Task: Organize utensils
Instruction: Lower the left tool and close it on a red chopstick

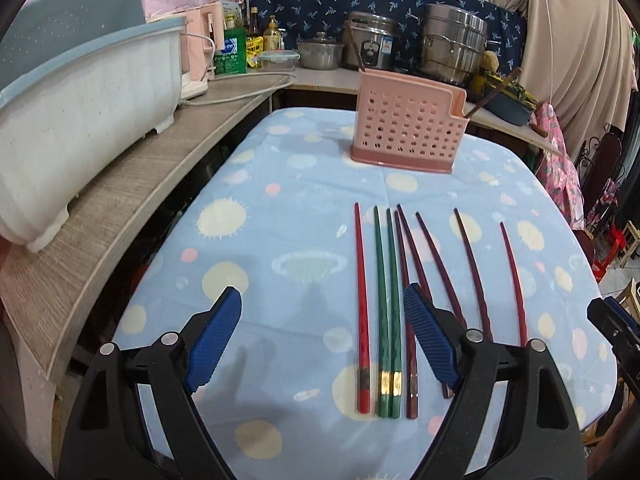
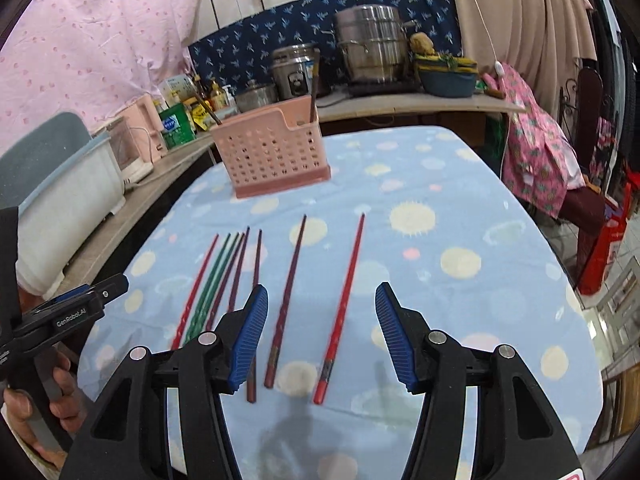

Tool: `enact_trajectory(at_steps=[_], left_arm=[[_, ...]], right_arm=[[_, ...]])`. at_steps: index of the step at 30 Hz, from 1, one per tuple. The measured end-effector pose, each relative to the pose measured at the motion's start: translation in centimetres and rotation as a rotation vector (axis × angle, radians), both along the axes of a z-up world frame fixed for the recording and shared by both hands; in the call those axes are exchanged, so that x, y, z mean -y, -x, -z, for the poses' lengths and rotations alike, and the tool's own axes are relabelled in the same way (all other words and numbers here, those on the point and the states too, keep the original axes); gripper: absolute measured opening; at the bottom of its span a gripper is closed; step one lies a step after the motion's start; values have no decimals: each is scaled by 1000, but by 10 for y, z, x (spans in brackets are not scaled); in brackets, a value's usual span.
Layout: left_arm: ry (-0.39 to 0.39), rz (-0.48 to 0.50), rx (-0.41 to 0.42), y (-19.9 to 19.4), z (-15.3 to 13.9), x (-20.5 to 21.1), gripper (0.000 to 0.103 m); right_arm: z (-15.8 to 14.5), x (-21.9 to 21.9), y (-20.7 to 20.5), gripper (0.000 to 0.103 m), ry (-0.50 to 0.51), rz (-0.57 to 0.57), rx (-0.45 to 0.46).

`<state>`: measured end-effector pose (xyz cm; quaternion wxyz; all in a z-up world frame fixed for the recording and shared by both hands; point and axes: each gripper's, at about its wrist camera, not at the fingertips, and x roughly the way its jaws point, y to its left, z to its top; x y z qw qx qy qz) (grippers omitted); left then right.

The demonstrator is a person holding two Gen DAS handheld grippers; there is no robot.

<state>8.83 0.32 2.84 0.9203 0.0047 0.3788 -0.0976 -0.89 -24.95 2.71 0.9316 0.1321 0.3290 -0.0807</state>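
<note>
lying between spread right tongs [image 2: 321, 300], red chopstick [image 2: 343, 304]

Surface [image 1: 304, 216]: blue planet-print cloth | pink holder [image 1: 408, 126] upright | eight chopsticks [image 1: 384, 312] flat, near side of holder

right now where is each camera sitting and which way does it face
Left wrist: sits on the left tool, low over the near end of the table, facing the pink holder; its open blue fingers straddle the left chopsticks, including the green pair; the other tool's edge shows right.
Right wrist: sits on the right tool, further right, facing the same way; open fingers frame the red chopstick; left tool and hand show.
Shared: holder, chopstick row, table.
</note>
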Motion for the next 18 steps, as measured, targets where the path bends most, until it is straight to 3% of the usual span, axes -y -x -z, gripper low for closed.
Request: enact_trajectory(at_steps=[18], left_arm=[[-39,26,-80,13,32,14,79]], right_arm=[[41,-10,9,55,0,6,-90]])
